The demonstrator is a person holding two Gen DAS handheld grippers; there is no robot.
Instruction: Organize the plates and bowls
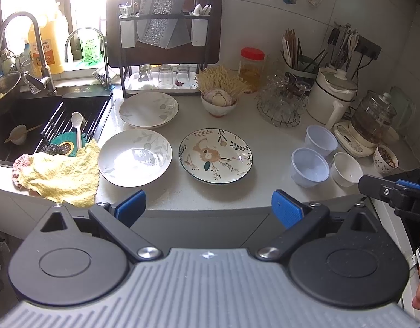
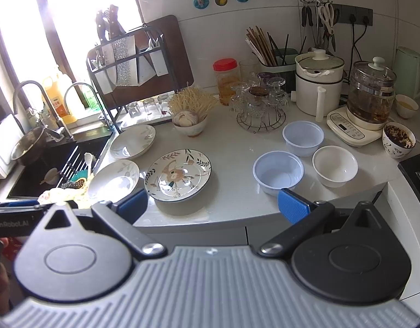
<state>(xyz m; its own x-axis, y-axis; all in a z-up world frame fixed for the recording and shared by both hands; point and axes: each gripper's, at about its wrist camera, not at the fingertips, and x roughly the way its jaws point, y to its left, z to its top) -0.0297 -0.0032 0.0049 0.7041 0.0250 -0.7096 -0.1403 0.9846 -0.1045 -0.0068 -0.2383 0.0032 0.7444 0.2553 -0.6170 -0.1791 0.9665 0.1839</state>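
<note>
Both tools hang just off the front edge of the worktop [image 1: 264,147], neither touching any dish. The left hand-held gripper [image 1: 209,207] has its blue pads spread wide with nothing between them, and the right hand-held gripper [image 2: 212,205] stands the same way, jaws apart and empty.

Three plates lie toward the left half of the worktop. The flowered plate [image 1: 215,155] with the dark rim sits near the front edge, about the middle. Just beside it on the left is a pale leaf-patterned plate [image 1: 135,157], close to the sink-side edge, its left rim next to a yellow cloth [image 1: 59,175] that hangs over the front edge. Behind that one, nearer the back, lies a second leaf-patterned plate [image 1: 148,110]; it may be resting on another plate beneath, though the view is too coarse to be sure.

Toward the right end are three bowls in a tight group: a clear plastic bowl [image 2: 278,172] nearest the front edge, another clear plastic bowl [image 2: 303,138] behind it, and a white bowl [image 2: 335,166] to the right of the first. A patterned bowl with dark contents [image 2: 398,140] stands by the right edge beside the kettle base [image 2: 352,128]. A bowl of garlic [image 1: 219,103] sits toward the back, in the middle.
</note>
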